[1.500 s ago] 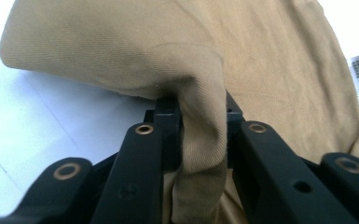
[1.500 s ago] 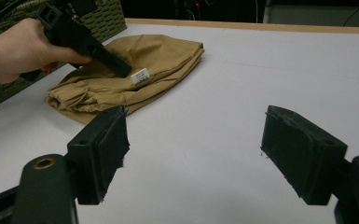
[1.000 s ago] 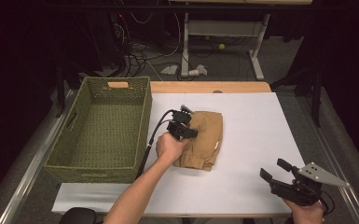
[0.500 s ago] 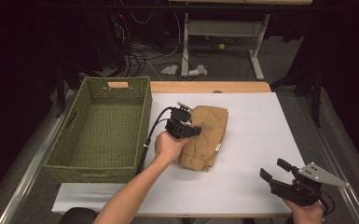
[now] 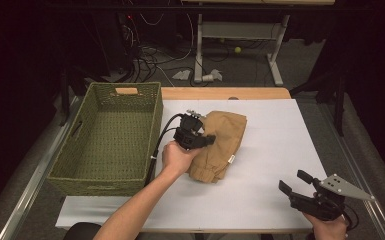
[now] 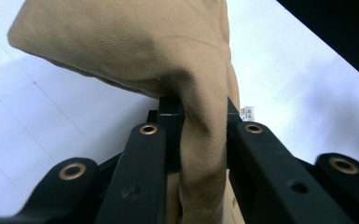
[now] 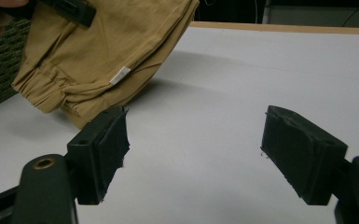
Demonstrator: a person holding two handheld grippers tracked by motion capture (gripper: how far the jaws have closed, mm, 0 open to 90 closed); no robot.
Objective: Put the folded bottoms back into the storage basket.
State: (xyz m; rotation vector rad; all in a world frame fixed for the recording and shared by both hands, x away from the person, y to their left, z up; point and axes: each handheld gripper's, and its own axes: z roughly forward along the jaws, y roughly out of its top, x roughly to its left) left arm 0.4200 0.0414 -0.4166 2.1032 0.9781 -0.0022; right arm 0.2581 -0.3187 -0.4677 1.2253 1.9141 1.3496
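A folded tan garment (image 5: 221, 145) hangs partly lifted above the white table (image 5: 280, 150), just right of the green woven basket (image 5: 107, 137). My left gripper (image 5: 205, 139) is shut on a fold of its left edge. In the left gripper view the tan garment (image 6: 168, 56) is pinched between the two black jaws of the left gripper (image 6: 204, 116). My right gripper (image 5: 294, 184) rests open near the table's front right corner, away from the cloth. In the right gripper view the right gripper (image 7: 193, 140) has nothing between its pads, and the tan garment (image 7: 102, 51) with its small white tag hangs ahead at upper left.
The basket stands on the table's left side with bare weave inside. A wooden strip (image 5: 225, 93) runs along the table's far edge. Beyond it are desk legs (image 5: 200, 50) and cables on the floor. White table surface lies between the garment and my right gripper.
My left gripper has lifted the garment's edge and carried it up and a little away from the person. The cloth now hangs more bunched. The right gripper has stayed in place.
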